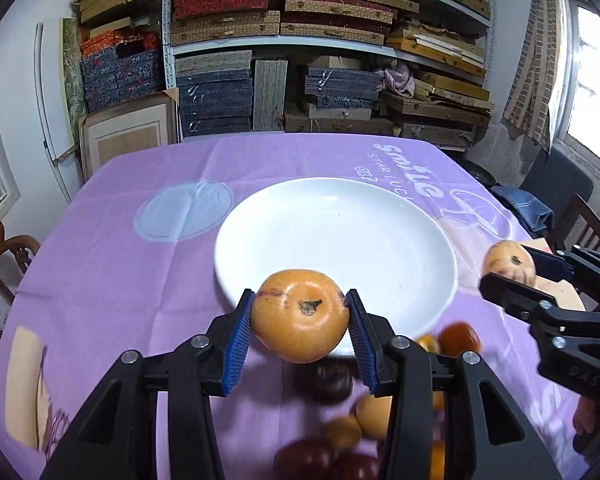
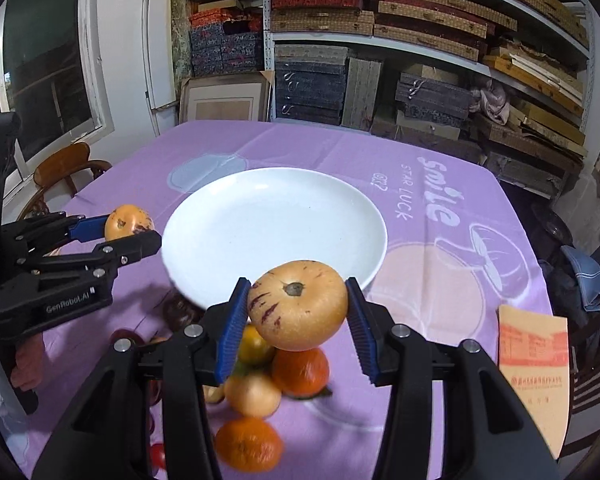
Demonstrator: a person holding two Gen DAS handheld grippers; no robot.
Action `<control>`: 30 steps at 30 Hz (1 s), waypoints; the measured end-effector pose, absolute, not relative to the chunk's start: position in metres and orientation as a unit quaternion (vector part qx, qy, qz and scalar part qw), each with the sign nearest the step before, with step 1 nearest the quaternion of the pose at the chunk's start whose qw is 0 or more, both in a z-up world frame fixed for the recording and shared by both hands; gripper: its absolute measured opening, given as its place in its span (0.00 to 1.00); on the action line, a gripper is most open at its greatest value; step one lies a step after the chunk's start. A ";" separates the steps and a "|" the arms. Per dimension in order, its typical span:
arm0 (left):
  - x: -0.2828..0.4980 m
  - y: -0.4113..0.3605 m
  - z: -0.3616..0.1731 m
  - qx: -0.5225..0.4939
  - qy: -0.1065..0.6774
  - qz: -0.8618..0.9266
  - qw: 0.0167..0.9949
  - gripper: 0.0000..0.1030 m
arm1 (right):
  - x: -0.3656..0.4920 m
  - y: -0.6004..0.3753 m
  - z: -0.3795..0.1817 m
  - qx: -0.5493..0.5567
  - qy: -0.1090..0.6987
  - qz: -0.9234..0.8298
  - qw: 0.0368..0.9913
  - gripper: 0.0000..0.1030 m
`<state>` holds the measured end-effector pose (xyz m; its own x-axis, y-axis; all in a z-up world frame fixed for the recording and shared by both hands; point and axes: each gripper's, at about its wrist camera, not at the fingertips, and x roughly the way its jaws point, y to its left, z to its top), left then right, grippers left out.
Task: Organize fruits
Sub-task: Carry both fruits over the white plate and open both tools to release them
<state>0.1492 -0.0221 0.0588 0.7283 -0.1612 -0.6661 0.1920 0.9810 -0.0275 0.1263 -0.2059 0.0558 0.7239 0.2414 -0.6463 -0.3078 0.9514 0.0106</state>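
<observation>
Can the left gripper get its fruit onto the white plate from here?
Probably yes: the left gripper holds its fruit just short of the plate, which looks bare, with nothing between.

1. "smile" stands in large white letters on the purple tablecloth (image 2: 440, 148), with "STAR LUCK" in thinner letters beside it.
2. "GenRobot.AI" is printed in white on the black body of the left gripper (image 2: 130, 228).
3. The orange-and-tan paper packet (image 2: 534, 376) near the table's right edge carries red printed characters, too small to read.
</observation>
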 end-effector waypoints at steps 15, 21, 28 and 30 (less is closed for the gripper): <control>0.224 -0.022 0.002 0.006 0.422 -0.079 0.903 0.46 | 0.231 -0.190 0.000 -0.062 0.410 0.133 0.900 0.46; 0.219 -0.019 0.015 0.009 0.411 -0.076 0.909 0.49 | 0.231 -0.191 0.002 -0.064 0.404 0.131 0.903 0.46; 0.199 0.000 0.038 -0.004 0.401 -0.071 0.913 0.56 | 0.197 -0.204 0.047 -0.035 0.356 0.136 0.924 0.49; 0.184 0.012 0.044 -0.009 0.395 -0.068 0.916 0.59 | 0.172 -0.212 0.064 -0.028 0.329 0.132 0.935 0.61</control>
<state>0.1842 0.0116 0.0442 0.6791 -0.1325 -0.7220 0.1178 0.9905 -0.0709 0.1719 -0.2116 0.0638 0.7493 0.2282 -0.6217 -0.2653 0.9636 0.0340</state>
